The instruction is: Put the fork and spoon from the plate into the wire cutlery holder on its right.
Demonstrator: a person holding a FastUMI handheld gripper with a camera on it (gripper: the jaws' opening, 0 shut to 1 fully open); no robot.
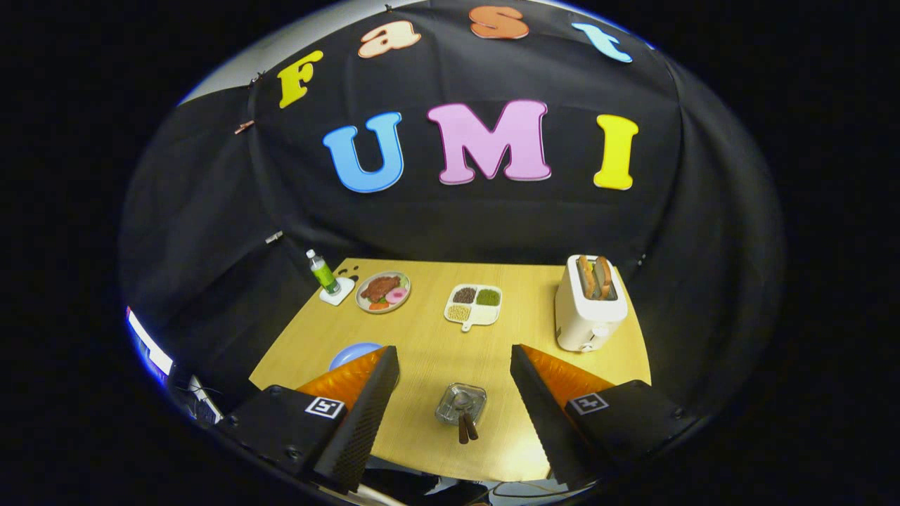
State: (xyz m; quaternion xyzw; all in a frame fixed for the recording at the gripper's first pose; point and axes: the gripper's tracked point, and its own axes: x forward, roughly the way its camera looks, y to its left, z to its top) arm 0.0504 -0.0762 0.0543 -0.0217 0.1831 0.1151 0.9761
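On the tabletop (pixel 436 351), the wire cutlery holder (pixel 460 404) stands between the two spread fingers of the claw (pixel 453 358), with two handles (pixel 467 426) inside it. The plate (pixel 351 353) lies left of it, partly behind the left finger. Further back stand a bottle (pixel 323 273), a food plate (pixel 383 291), a divided dish (pixel 473 305) and, on the right, a toaster (pixel 589 303).

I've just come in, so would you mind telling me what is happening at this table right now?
A person's handheld gripper hovers open above the wooden table, holding nothing. Between its fingers stands the wire cutlery holder, with two brown-handled utensils already standing in it. The blue plate peeks out behind one finger. Further back stand a toaster, a divided dish, a food plate and a bottle.
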